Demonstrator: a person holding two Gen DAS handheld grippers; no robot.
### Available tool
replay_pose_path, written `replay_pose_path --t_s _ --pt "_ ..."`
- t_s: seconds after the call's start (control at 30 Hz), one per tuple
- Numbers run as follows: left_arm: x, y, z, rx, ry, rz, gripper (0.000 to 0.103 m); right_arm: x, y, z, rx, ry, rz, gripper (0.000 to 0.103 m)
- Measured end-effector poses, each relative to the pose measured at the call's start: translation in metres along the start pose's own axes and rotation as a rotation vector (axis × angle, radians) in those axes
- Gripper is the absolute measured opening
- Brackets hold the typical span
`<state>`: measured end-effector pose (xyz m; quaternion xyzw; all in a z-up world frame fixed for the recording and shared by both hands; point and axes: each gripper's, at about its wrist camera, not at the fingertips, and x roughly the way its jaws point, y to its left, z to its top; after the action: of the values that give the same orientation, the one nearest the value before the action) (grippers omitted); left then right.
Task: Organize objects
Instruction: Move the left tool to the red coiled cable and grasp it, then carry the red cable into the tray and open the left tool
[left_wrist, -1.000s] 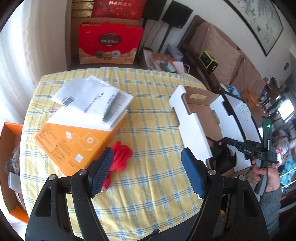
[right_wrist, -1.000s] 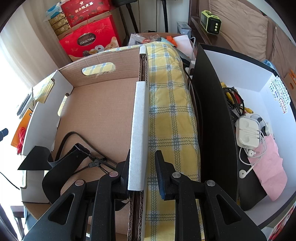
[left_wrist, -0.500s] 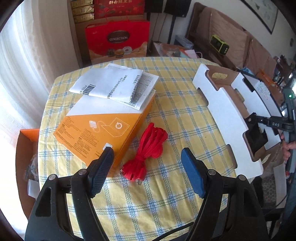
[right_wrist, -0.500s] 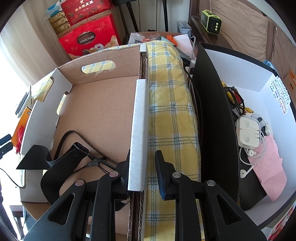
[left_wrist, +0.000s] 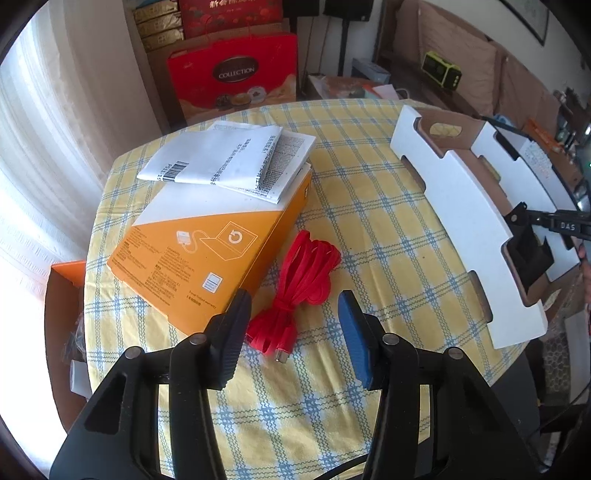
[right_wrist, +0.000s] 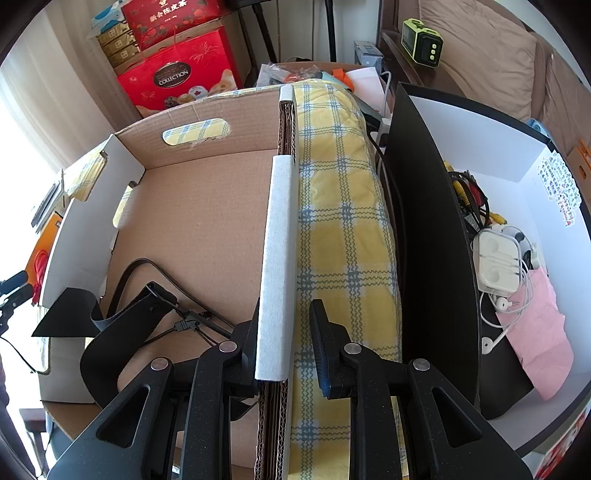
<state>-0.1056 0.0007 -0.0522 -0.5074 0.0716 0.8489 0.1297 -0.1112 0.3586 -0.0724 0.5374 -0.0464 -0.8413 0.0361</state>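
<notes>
A coiled red cable (left_wrist: 301, 284) lies on the yellow checked tablecloth (left_wrist: 388, 236), right of an orange box (left_wrist: 207, 254) with folded papers (left_wrist: 229, 158) on top. My left gripper (left_wrist: 293, 336) is open above the cable's near end, its jaws on either side. My right gripper (right_wrist: 282, 332) straddles the right wall (right_wrist: 277, 266) of a white and brown cardboard tray (right_wrist: 199, 221); its left finger touches the wall and a gap shows at the right finger. A black strap and cable (right_wrist: 122, 321) lie in the tray. The tray also shows in the left wrist view (left_wrist: 461, 221).
A black-walled white box (right_wrist: 424, 221) right of the table holds earphones, cables and a pink cloth (right_wrist: 532, 332). Red gift bags (left_wrist: 236, 81) stand behind the table. An orange bin (left_wrist: 62, 295) sits at the table's left edge.
My left gripper has swung left and down toward the red cable, which now lies between its open jaws. The right gripper has stayed at the tray wall.
</notes>
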Motion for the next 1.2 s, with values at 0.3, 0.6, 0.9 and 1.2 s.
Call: replay_pose_path --t_s 0.3,0.6,0.9,1.2 --pt "0.017 0.0 0.0 -0.019 0.019 -0.019 0.027 0.0 0.0 0.0 -0.002 0.0 -0.002 0.02" --pt "0.008 -0.003 0.006 -0.083 0.005 -0.139 0.012 0.0 0.001 -0.001 0.0 0.0 0.001 0.02" --pt "-0.04 -0.038 0.027 -0.086 -0.083 -0.36 0.012 -0.001 0.002 0.001 0.0 0.001 0.001 0.02" --pt "-0.038 -0.115 0.041 0.013 -0.051 -0.483 0.012 -0.001 0.003 0.001 0.005 0.0 0.007 0.02"
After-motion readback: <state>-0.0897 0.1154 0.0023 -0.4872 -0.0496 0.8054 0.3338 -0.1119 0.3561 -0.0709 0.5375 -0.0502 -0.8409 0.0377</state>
